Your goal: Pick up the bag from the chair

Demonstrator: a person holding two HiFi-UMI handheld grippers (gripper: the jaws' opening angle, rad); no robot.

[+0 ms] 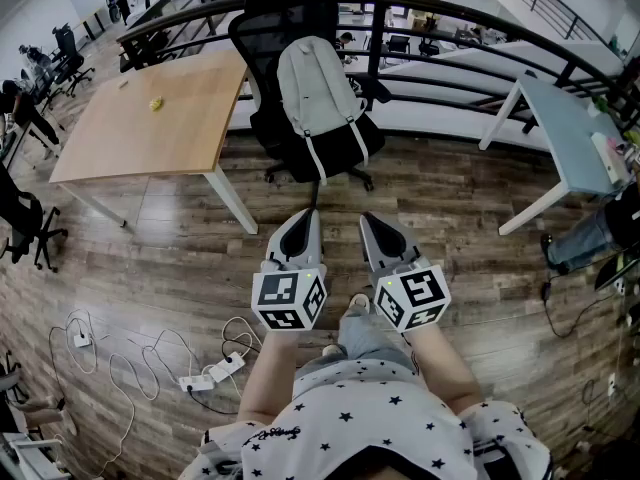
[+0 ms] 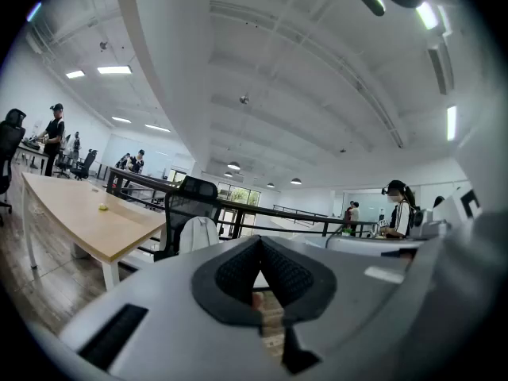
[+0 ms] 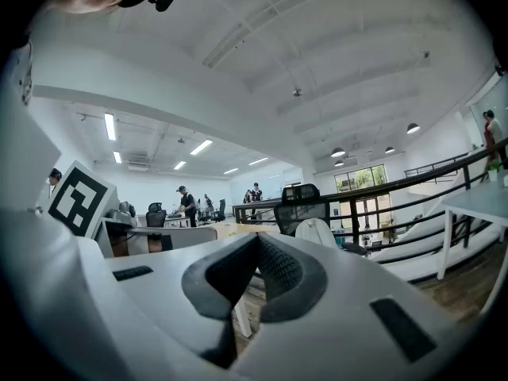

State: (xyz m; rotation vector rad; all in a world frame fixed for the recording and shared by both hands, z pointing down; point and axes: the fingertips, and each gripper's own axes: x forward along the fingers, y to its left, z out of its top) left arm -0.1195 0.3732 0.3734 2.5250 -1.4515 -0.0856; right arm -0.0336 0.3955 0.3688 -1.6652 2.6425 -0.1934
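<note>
Wood-plank floor [image 1: 420, 193] of an open office, where a pale grey bag [image 1: 318, 93] stands upright on a black mesh chair [image 1: 285, 8]. It leans against the backrest, its shoulder straps face outward and their dark ends hang over the seat edge. The bag looks soft and loosely filled, so it is likely light and will sag when lifted. The top of the pack or the upper part of a strap seems the surest place to pinch, since the smooth front panel offers little to grip.

Just beside the chair on its left is a wooden tabletop [image 1: 150, 118], and behind it runs a dark railing [image 1: 450, 13]. A white desk [image 1: 570, 128] stands well apart at right.

The left tool [image 1: 312, 215] and right tool [image 1: 368, 218] are held side by side, pointing toward the chair but well short of it. Each has its jaws pressed together with nothing between them. A power strip [image 1: 210, 373] and cables lie on the floor at lower left.
</note>
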